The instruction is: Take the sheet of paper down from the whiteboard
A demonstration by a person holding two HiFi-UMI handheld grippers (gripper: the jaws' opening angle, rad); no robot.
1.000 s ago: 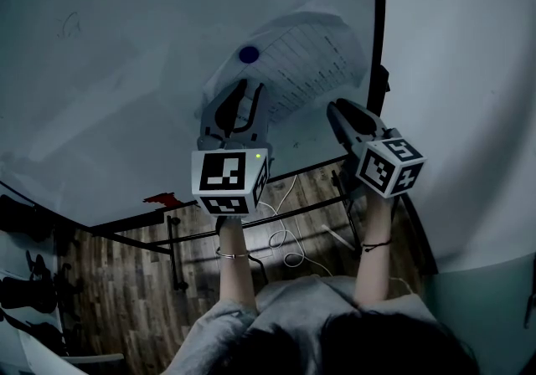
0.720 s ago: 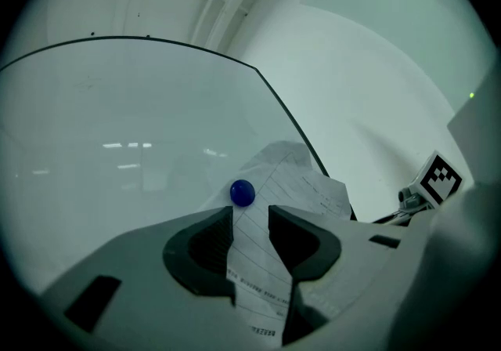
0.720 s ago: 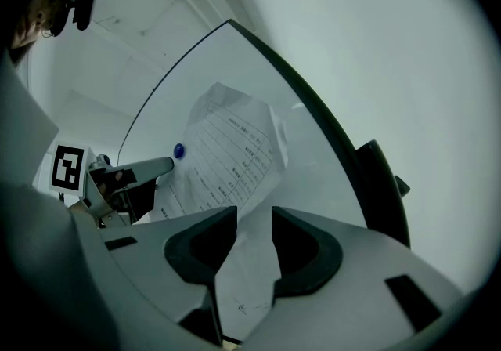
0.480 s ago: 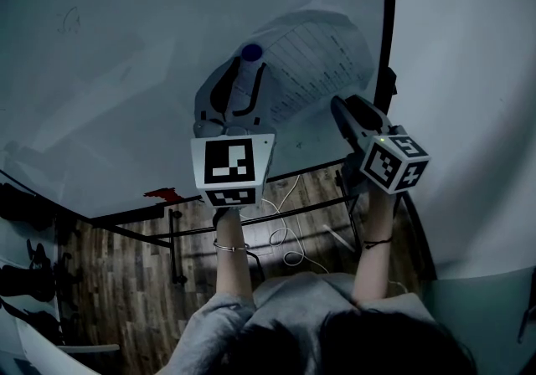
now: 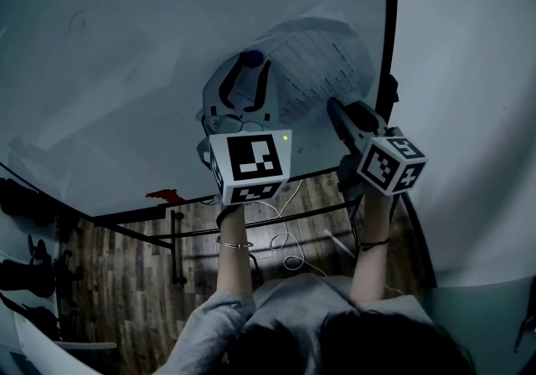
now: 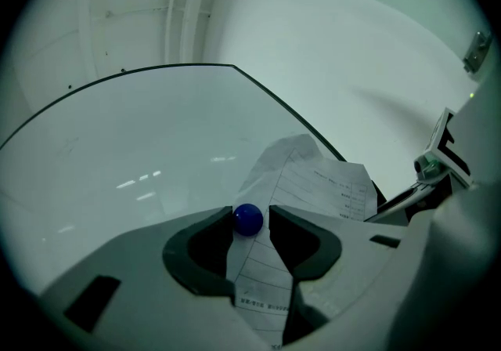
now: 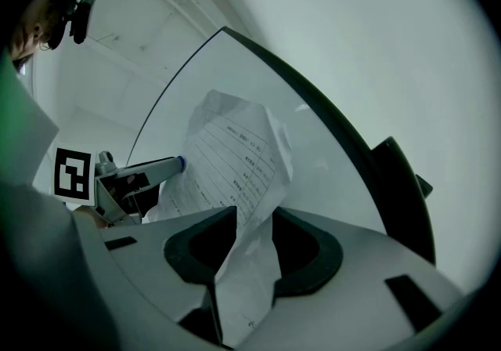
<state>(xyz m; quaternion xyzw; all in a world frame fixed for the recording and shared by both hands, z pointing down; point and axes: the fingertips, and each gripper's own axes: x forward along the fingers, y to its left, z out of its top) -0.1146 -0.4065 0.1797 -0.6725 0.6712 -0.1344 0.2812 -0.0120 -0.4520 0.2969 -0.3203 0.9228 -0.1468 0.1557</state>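
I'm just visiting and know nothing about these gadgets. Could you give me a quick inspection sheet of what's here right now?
Surface: whiteboard, upright on a black stand, nearly blank.
Job's things: crumpled sheet of paper on the board, held by a blue magnet.
Clutter: small red item at the board's lower edge.
Grippers: left gripper jaws apart around the magnet; right gripper jaws apart, the paper's lower part between them.
Cables: white cables loose on the floor.
Surroundings: wooden floor, pale wall.

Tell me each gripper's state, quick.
Left gripper: open, blue magnet between its fingers.
Right gripper: open, sheet of paper between its fingers.
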